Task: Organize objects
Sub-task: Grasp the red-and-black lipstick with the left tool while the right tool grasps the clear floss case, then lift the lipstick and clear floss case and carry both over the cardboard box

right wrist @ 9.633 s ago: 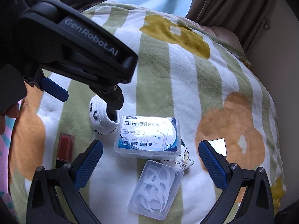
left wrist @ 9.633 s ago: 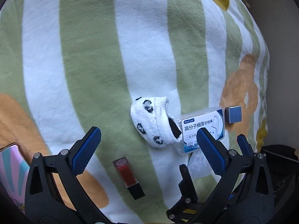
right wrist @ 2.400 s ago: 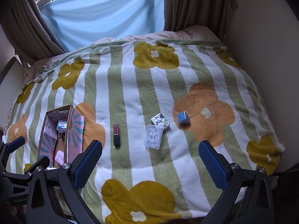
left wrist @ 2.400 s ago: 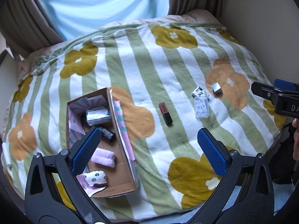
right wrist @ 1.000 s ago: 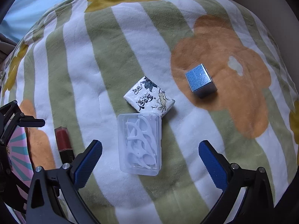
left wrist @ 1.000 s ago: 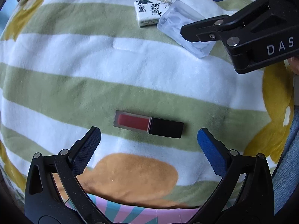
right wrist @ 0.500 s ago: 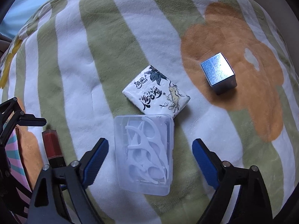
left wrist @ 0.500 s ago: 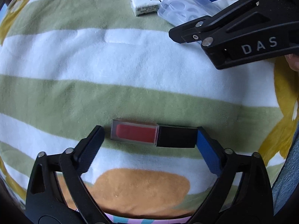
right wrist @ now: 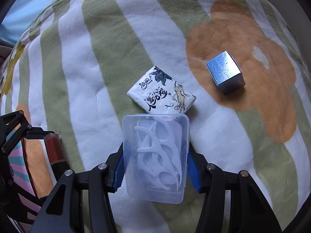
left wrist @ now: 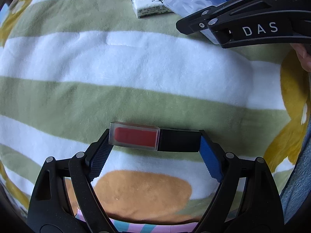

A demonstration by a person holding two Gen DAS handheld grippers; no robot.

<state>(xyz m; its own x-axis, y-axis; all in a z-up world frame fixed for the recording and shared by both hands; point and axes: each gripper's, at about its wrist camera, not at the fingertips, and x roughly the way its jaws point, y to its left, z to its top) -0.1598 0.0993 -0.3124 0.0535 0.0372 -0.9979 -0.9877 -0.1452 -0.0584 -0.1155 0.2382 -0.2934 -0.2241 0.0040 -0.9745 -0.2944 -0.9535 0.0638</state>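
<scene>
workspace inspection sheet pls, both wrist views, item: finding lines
surface: striped floral blanket, soft and uneven
job's things: lipstick lying flat; clear floss pick box; tissue pack touching the box's far edge; silver cube box apart on an orange flower
clutter: nothing seen
grippers: left gripper closed on the lipstick ends; right gripper closed on the floss pick box sides
cables: nothing seen
surroundings: pink striped carton edge; blue fabric beyond the blanket

- A plush blanket (right wrist: 108, 62) with green and white stripes and orange and yellow flowers covers the bed.
- Pale blue fabric (right wrist: 25, 9) lies beyond its far edge.
</scene>
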